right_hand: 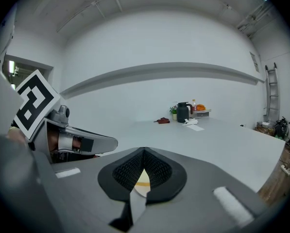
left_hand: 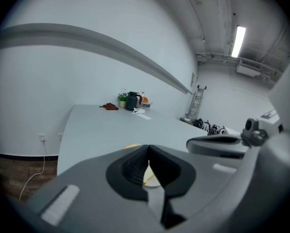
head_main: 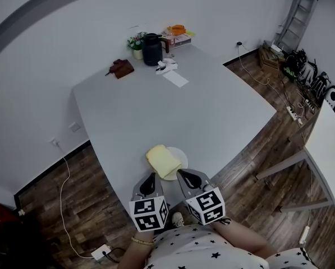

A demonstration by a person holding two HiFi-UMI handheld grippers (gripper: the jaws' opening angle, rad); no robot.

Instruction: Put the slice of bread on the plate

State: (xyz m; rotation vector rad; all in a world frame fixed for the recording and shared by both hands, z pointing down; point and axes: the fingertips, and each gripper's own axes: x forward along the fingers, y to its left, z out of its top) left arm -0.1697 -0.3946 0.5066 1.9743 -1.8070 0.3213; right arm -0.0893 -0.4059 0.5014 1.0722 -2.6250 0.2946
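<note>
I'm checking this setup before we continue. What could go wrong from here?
The bread hangs over the left rim of the plate, so a nudge might slide it onto the table. The plate sits close to the table's near edge, just ahead of the shut left gripper and right gripper; a bump might shove it off.

Grey left gripper [head_main: 151, 178] and right gripper [head_main: 183, 175], black-white marker cubes [head_main: 149, 214], star-print top [head_main: 201, 252], bead bracelet [head_main: 142, 241]
</note>
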